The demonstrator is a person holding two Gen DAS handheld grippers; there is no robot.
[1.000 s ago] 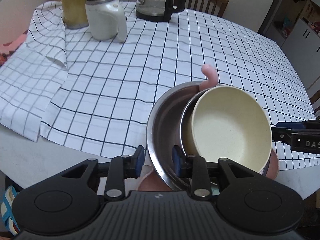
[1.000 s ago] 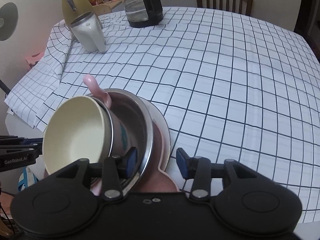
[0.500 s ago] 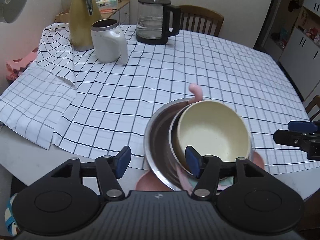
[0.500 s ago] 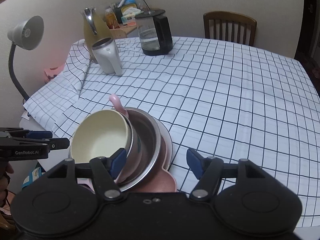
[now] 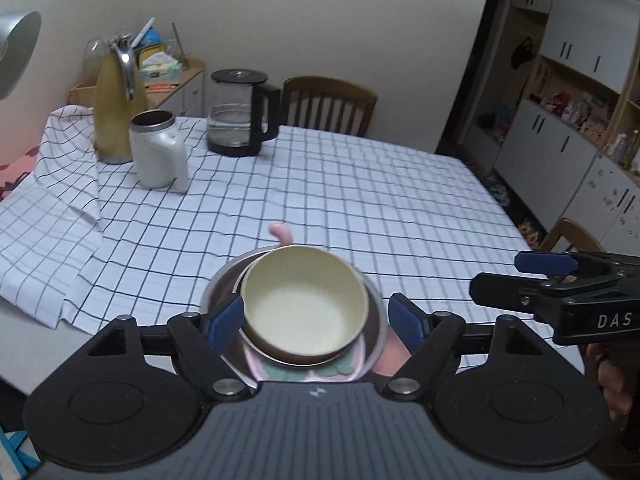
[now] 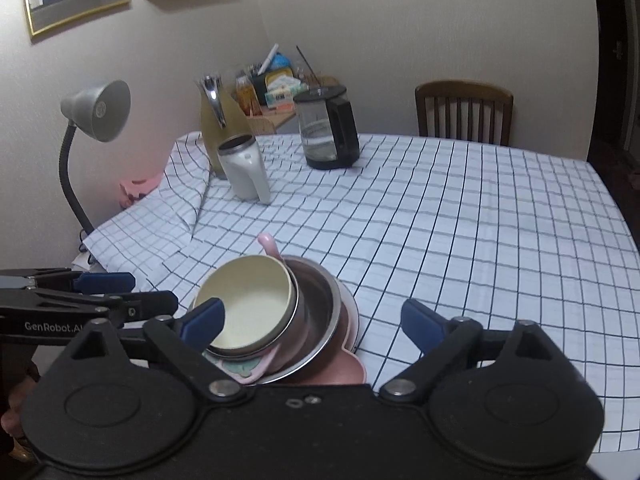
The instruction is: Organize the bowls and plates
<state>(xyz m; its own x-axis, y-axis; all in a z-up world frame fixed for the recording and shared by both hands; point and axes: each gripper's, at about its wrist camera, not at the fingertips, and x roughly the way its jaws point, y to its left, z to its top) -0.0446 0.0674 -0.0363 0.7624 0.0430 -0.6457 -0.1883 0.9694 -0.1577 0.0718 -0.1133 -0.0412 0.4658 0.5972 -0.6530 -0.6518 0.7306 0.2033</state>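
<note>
Reading "GenRobot.AI" — left claw [image 6: 108, 294] and "DAS" right claw [image 5: 532, 280] both released, just widened.

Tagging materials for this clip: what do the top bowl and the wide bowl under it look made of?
Cream bowl: matte, faintly speckled, no glare, likely plastic or bamboo fibre, though glazed ceramic is possible. Wide bowl: shiny grey with mirror-like reflections and a thin rim, probably stainless steel.

Both grippers, left gripper [image 5: 316, 316] and right gripper [image 6: 312, 320], have just been opening; jaws wide apart, gripping nothing.
</note>
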